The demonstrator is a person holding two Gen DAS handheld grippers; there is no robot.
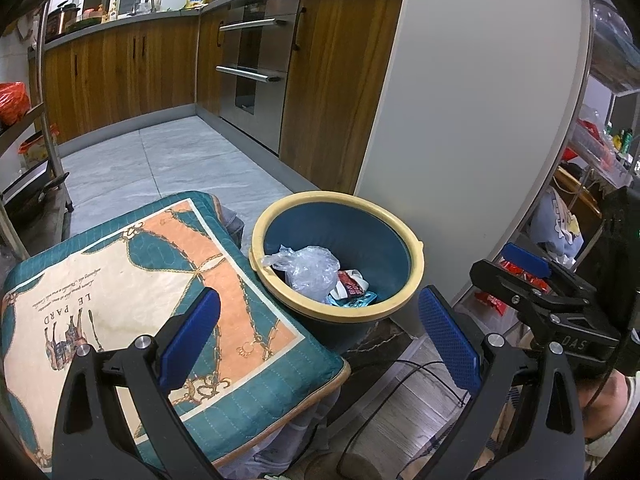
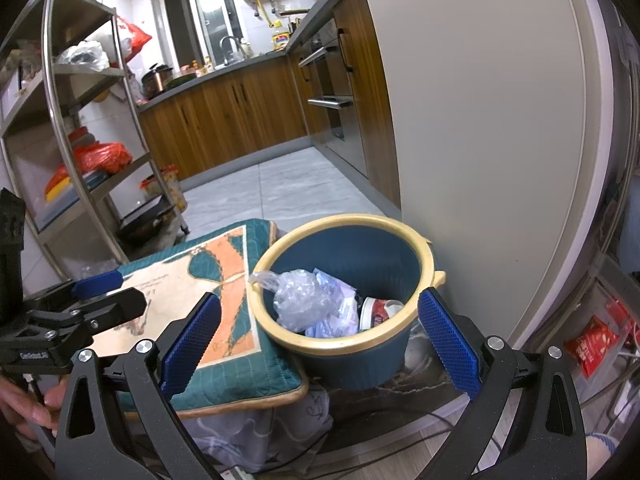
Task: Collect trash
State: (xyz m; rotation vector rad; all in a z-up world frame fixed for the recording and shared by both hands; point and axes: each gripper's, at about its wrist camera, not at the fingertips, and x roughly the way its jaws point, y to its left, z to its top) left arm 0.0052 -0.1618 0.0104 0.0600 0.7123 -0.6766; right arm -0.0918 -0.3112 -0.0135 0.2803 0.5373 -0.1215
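A dark blue bin (image 1: 360, 232) with a cream rim stands on the floor beside a cushioned stool. Inside it lie a crumpled clear plastic bag (image 1: 308, 268) and a red and white wrapper (image 1: 351, 285). My left gripper (image 1: 320, 340) hovers open in front of the bin, nothing between its blue pads. In the right wrist view the bin (image 2: 352, 256) holds the plastic bag (image 2: 300, 300), pale wrappers and a red and white cup (image 2: 376, 312). My right gripper (image 2: 320, 336) is open and empty, close over the bin's near rim.
A teal and orange cushion (image 1: 140, 300) lies left of the bin, touching its rim. A tall white panel (image 1: 460, 120) rises right behind it. A metal shelf rack (image 2: 80, 120) stands at left, wooden kitchen cabinets (image 1: 120, 68) beyond. Cables (image 1: 400, 392) cross the floor.
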